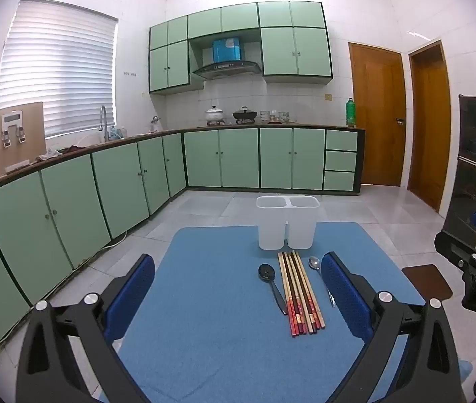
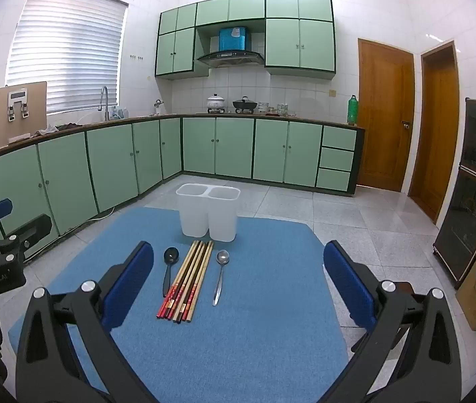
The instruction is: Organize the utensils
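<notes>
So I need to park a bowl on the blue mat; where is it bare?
The blue mat is bare right of the silver spoon, left of the black spoon, and nearer than the chopsticks. It is crowded between the spoons and up to the white holder.

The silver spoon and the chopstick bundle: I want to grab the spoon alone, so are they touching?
Apart. The right wrist view shows a strip of blue mat between the silver spoon and the chopstick bundle along their whole length.

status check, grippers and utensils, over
Left gripper and right gripper open, empty. Chopsticks, black spoon, silver spoon on blue mat; holder empty. Nothing blocking.
</notes>
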A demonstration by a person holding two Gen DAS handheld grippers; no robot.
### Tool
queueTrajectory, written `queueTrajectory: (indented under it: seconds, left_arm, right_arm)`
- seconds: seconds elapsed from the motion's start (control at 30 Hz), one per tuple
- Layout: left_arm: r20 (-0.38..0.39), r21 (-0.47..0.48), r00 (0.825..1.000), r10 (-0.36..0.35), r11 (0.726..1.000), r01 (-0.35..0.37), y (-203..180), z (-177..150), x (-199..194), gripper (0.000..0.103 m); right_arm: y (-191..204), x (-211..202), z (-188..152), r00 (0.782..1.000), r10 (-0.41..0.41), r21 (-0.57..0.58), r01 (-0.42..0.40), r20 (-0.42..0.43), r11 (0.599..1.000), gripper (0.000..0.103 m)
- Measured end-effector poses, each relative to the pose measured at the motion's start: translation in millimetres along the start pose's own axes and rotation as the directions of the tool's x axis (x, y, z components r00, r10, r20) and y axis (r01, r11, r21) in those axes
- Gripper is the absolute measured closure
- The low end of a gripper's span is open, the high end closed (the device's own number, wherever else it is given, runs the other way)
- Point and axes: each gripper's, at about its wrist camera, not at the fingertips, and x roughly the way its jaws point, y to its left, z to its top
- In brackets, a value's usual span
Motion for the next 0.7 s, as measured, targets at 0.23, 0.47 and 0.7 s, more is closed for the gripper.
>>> queueTrajectory:
  seconds: [0.23,0.47,0.7]
  left_arm:
    - [-0.002,-0.005,1.000,0.002,1.000,-0.002,-0.6,2.0,-0.3,0.006]
    - [-0.006,-0.007,1.000,0.005,1.000,-0.005,4.1,1.1,2.9,0.006]
    - [-0.011,-0.007,1.000,0.009,1.000,-0.009,5.7,-1.0,5.7,0.006]
  right_arm:
    - [0.1,-0.1,-0.4,1.000,0.002,0.002,-0.002,0.000,1.000,0.005]
    - [-0.1,0.4,-0.3,1.000,0.001,0.004,-0.001,-0.003,1.000,0.005]
    - [-0.2,0.7,-0.1,1.000,0.002,0.006,-0.002,-0.004,1.000,0.005]
